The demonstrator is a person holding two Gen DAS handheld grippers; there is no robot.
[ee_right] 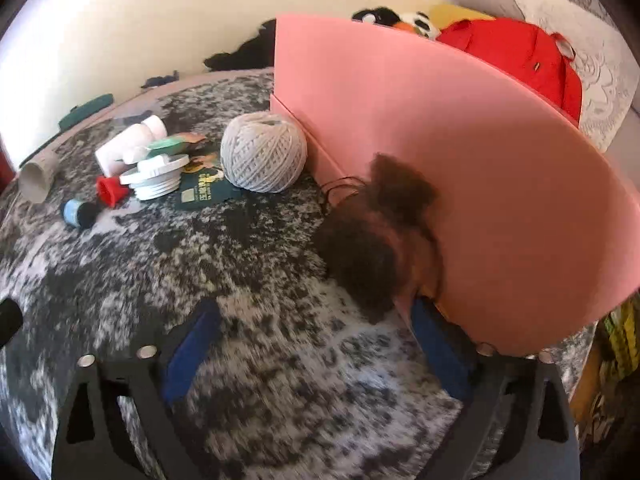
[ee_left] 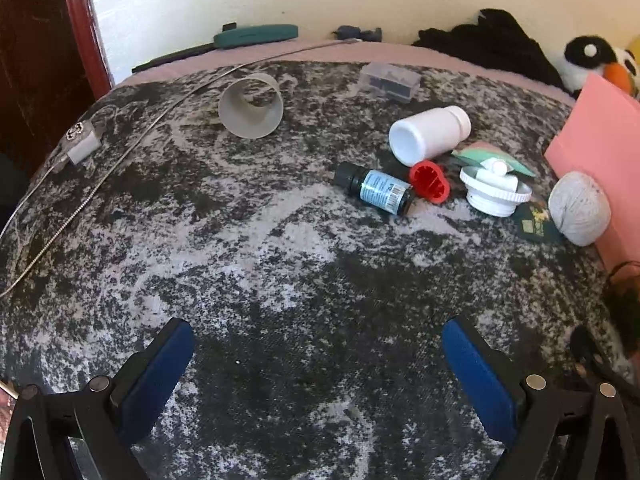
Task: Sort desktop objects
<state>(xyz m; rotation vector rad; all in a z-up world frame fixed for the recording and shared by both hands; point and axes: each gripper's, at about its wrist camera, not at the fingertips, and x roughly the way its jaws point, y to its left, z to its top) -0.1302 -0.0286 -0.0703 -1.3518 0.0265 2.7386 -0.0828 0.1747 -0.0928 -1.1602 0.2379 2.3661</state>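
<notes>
On the far left of the mottled grey-and-black cloth (ee_left: 280,240), a braided metal cable (ee_left: 120,152) runs diagonally from a small grey plug (ee_left: 82,146), well apart from everything else. Just right of it lies a cardboard tube (ee_left: 251,106) on its side, open end facing the camera. Farther right and far back sits a small clear plastic case (ee_left: 390,81).

The left gripper (ee_left: 318,350) hovers near the front with its blue pads spread wide and nothing between them; it looks parked, waiting while the other hand works.

The main cluster lies right of centre, crowded together as unsorted items: a small dark dropper bottle (ee_left: 376,188) on its side, a red ribbed cap (ee_left: 430,182) touching its base, a white pill bottle (ee_left: 430,134) tipped over behind them, and a white threaded cap (ee_left: 496,192) resting on green printed packets (ee_left: 536,226). A ball of grey twine (ee_right: 263,151) sits at the right end, just beside the pink box (ee_right: 420,160).

The pink box stands at the right edge, presumably the sorting bin. A brown fuzzy object (ee_right: 376,240), blurred, lies against the box's near wall. The right gripper (ee_right: 314,344) is just below it, jaws wide apart, right finger near the wall, gripping nothing.
</notes>
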